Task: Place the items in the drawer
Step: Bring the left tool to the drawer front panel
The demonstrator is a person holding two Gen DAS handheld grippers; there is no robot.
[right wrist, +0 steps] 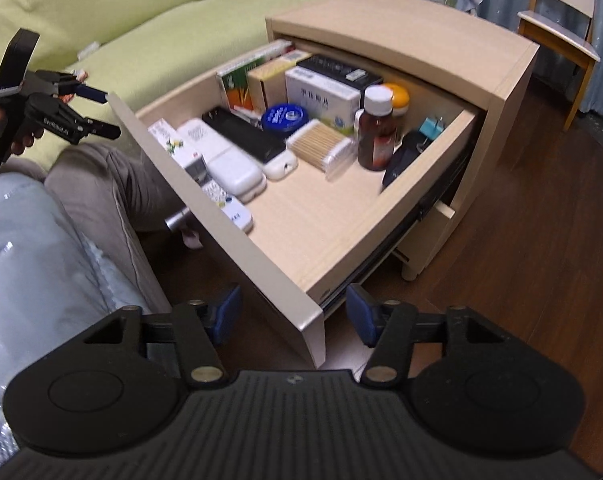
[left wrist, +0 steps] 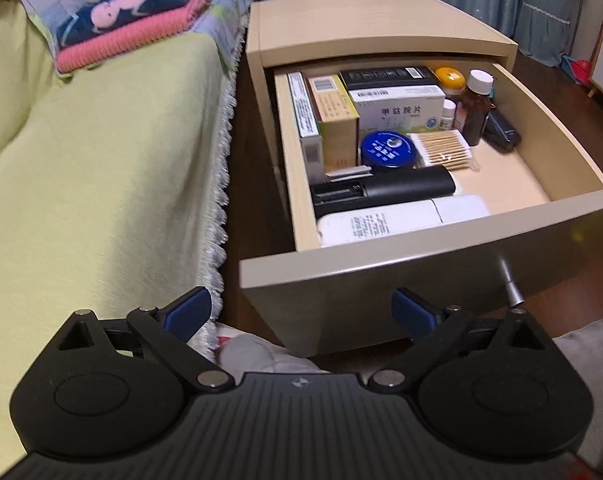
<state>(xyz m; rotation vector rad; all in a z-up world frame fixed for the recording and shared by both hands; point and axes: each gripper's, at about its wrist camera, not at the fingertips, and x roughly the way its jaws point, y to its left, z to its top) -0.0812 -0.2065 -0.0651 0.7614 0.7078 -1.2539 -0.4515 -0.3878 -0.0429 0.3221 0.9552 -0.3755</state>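
The pulled-out beige wooden drawer is crowded along its back and left edges. Both the left gripper and right gripper hold their fingers wide, empty. Closing carelessly could topple the upright brown glass bottle.

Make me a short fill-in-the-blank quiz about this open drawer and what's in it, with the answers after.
1. The brown bottle has a ____ cap.
2. The round tin beside the cotton swabs has a ____ lid.
3. The drawer of the nightstand is pulled ____.
4. Both the left gripper and the right gripper hold ____.

Answers: white; blue; open; nothing
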